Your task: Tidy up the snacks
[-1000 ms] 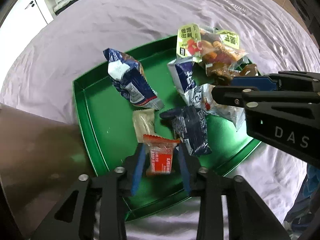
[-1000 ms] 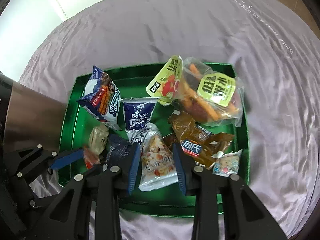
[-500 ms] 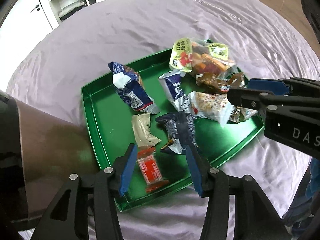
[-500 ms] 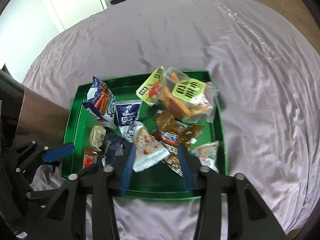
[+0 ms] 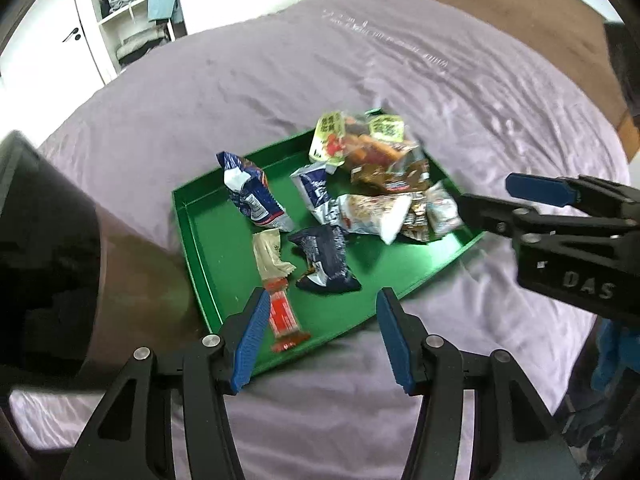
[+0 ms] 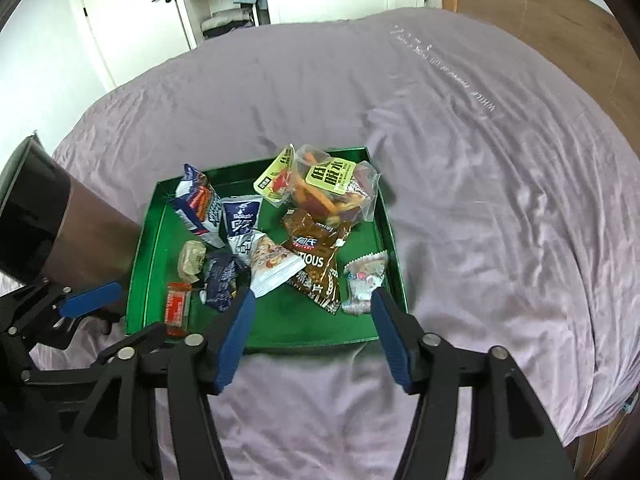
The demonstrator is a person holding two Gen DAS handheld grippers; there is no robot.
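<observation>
- The room showed at the far side: a white wardrobe [image 6: 132, 36] with open shelves of folded clothes, and a wood floor [image 6: 552, 12] beyond the bed.
- The bed [image 6: 460, 152] filled both views, under a creased mauve sheet; nothing lay loose on it that I could see.
- The green tray [image 6: 145, 248] sat on the sheet near the bed's near edge, with every snack inside its rim.
- At the tray's far corner lay the big clear bag [image 6: 332, 188] with yellow labels; a blue-and-white pack [image 5: 250, 196] leaned by the far left rim.
- A brown pouch [image 6: 316, 256], a white nut pack [image 6: 274, 266] and a dark packet [image 5: 326, 258] crowded the middle.
- The red bar [image 5: 284, 318] lay by the near left corner.
- My left claw [image 5: 318, 332] had just been spreading and hung released above the tray's near rim, gripping nothing.
- My right claw [image 6: 310, 334] had likewise just sprung apart and stood empty over the near rim.
- I judged the gathering step finished; the next move called only for checking the sheet for strays.
</observation>
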